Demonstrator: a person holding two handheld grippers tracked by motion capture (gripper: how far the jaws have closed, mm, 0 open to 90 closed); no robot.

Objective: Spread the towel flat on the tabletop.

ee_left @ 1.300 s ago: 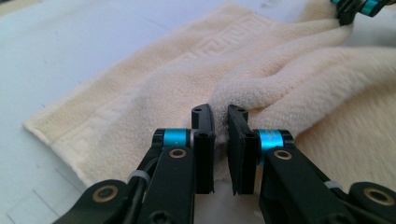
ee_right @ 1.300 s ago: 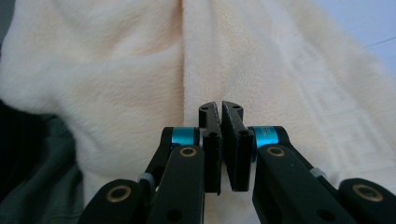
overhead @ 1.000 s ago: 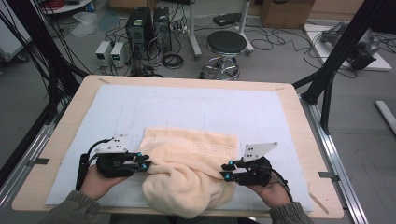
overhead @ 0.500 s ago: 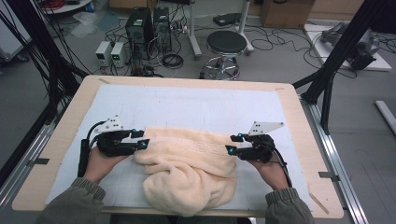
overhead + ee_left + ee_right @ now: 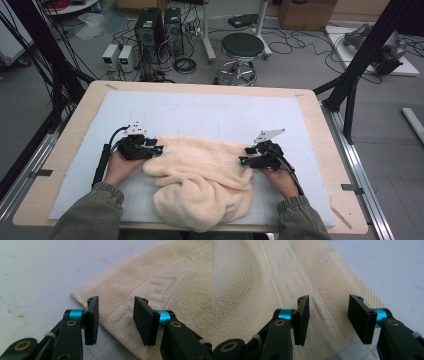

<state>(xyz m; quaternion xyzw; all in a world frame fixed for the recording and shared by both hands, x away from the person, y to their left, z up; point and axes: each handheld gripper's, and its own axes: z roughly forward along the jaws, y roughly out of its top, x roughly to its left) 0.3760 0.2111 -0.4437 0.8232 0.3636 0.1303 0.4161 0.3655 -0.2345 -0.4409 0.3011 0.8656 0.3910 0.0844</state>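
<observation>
A cream towel (image 5: 202, 182) lies rumpled on the white mat, its far edge flat and its near part bunched toward the table's front. My left gripper (image 5: 154, 148) rests at the towel's far left corner, open, its jaws straddling the patterned border (image 5: 130, 297) with nothing clamped. My right gripper (image 5: 244, 158) sits at the far right corner, open too, hovering over the towel's ribbed hem (image 5: 352, 277). The left gripper's own midpoint (image 5: 115, 321) and the right one's (image 5: 328, 320) both lie over cloth.
The white mat (image 5: 210, 112) covers a wooden table (image 5: 320, 130). Bare mat stretches beyond the towel toward the far edge. On the floor behind stand a stool (image 5: 242, 47), computer boxes (image 5: 150, 27) and cables. Black frame posts (image 5: 370, 55) flank the table.
Both grippers moved away from me and apart, dragging the towel's far edge out flatter and wider. Their jaws now stand open over the corners.
</observation>
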